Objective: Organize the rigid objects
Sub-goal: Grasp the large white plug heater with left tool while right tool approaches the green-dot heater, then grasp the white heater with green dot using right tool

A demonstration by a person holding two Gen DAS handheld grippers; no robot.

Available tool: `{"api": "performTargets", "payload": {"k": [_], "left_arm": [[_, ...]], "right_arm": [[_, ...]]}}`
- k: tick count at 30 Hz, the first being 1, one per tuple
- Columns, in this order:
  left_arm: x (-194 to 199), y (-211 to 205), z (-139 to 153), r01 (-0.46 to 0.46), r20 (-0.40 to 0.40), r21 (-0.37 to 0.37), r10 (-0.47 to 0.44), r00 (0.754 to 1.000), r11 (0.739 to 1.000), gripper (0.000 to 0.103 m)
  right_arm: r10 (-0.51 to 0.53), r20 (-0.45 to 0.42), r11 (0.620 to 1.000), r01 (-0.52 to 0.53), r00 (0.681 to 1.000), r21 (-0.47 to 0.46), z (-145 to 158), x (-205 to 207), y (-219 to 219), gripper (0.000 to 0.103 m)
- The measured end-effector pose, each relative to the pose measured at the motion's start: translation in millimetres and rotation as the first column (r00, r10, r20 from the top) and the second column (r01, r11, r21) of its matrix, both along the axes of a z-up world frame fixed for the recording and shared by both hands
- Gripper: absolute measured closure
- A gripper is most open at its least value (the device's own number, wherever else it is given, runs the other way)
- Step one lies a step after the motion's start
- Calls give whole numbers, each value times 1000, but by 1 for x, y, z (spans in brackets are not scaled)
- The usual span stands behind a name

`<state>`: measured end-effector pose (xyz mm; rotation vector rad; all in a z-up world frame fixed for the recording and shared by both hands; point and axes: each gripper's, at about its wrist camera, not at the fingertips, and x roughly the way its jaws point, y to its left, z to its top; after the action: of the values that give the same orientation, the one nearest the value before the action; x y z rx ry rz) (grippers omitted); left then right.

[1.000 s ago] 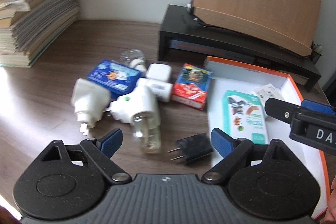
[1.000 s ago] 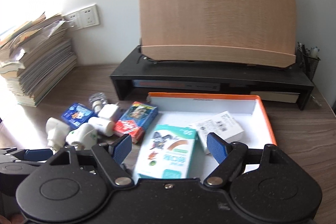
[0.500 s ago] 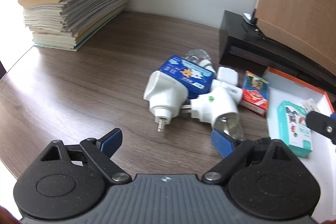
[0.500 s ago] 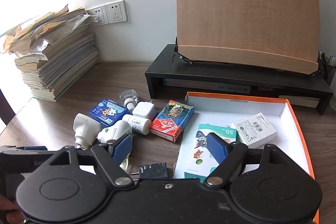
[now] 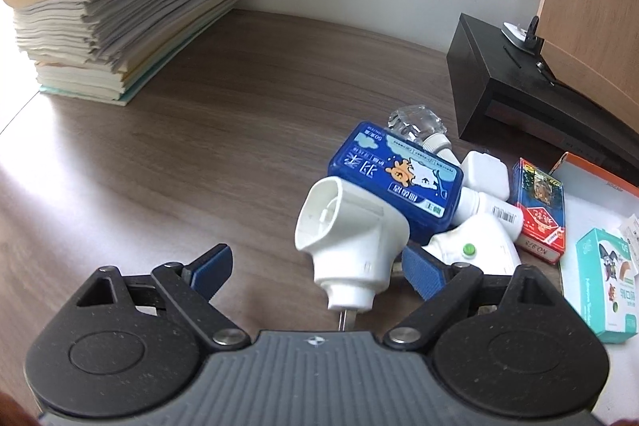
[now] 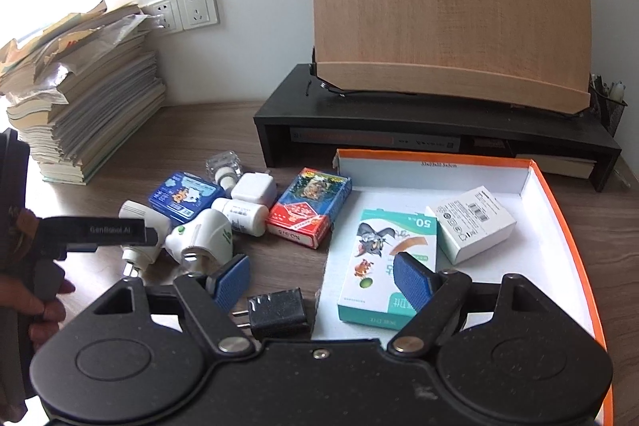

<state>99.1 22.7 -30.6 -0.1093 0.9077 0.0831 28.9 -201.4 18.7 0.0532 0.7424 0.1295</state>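
White plug-in adapter between spread left hand-held gripper, right hand-held gripper spread, empty.

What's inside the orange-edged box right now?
The orange-edged box holds a teal cartoon carton and a white labelled box. The right gripper hides its near end.

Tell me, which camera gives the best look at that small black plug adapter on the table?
The right wrist view: the black plug adapter lies whole and unblocked on the table, prongs pointing left, just ahead of the open right gripper. The left wrist view does not show it at all.
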Motion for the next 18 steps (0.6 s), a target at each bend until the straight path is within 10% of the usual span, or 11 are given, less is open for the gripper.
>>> {"api": "performTargets", "payload": {"k": [11, 18], "left_arm": [[18, 5, -21, 50, 5, 2, -50, 999, 999, 10], [9, 7, -18, 121, 34, 35, -122, 992, 992, 35]], "right_arm": [[-23, -31, 1000, 23, 999, -8, -10, 9, 0, 10], [13, -25, 1000, -14, 1000, -13, -11, 25, 17, 10]]}}
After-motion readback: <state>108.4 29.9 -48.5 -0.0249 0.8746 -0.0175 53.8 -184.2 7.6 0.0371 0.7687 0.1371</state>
